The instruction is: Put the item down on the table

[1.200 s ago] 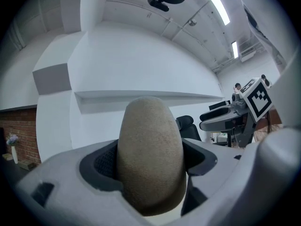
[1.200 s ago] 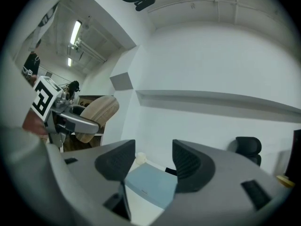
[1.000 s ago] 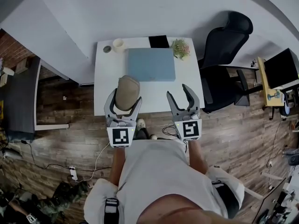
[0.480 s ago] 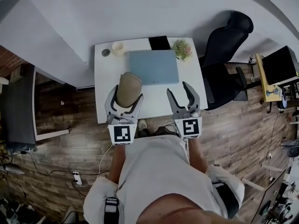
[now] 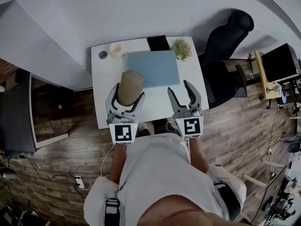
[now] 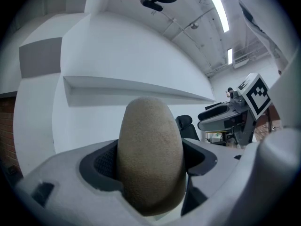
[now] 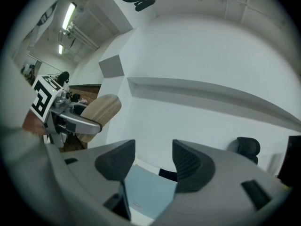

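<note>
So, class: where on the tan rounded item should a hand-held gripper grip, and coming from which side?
Probably across its long sides, toward one end, coming in along its length, as the left hand-held gripper does now. The tan item is an elongated oval, so the grip spans its narrower width.

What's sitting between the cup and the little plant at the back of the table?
A flat black item, just behind the blue pad's back edge. The head view shows it, with cup and plant either side.

Tan, rough egg-shaped item [image 5: 129, 87] gripped over the table [image 5: 101, 95]
</note>
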Available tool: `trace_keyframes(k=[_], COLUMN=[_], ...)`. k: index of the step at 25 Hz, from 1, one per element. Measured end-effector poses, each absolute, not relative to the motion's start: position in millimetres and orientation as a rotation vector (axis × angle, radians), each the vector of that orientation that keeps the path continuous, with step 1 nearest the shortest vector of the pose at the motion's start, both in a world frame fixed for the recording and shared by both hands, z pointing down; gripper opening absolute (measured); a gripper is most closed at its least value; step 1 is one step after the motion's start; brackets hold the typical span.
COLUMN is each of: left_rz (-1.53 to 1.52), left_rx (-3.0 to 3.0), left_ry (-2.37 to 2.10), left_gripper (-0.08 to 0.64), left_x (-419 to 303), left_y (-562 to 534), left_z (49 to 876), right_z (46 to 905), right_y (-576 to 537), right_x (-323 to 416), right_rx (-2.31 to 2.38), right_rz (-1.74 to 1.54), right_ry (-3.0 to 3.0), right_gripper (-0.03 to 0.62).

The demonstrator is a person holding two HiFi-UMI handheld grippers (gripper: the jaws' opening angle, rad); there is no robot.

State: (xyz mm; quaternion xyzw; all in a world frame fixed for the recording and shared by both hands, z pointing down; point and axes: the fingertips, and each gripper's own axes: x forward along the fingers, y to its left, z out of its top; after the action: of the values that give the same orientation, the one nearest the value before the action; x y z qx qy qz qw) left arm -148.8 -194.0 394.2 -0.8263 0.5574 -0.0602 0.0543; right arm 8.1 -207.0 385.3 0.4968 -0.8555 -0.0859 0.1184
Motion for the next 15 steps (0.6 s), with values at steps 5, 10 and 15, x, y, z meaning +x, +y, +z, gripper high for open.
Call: trace_keyframes(k=[5,10,15], left_rz=[-0.182,-0.222,-0.279], left_rx=[-2.520,-2.522,-2.559], left_ry=[1.709,1.678,1.659], left_gripper=[0.387,0.387,0.387], left_x=[-146.2,-143.5,-134.6], left_y=[-206.7,-223.3,-238.3], left_z=[400.2,415.5,441.1], right_z=[391.4,401.8,422.4], right_y=[-220.5,-239.3,-252.0], right_x=[7.7,3.3,5.9], right_rx=[1.439,1.383,1.305], right_rz=[-0.221,-0.199,-0.148], right_ry=[-2.512,-2.521,-2.522], right_gripper=[0.249,0.249,0.247])
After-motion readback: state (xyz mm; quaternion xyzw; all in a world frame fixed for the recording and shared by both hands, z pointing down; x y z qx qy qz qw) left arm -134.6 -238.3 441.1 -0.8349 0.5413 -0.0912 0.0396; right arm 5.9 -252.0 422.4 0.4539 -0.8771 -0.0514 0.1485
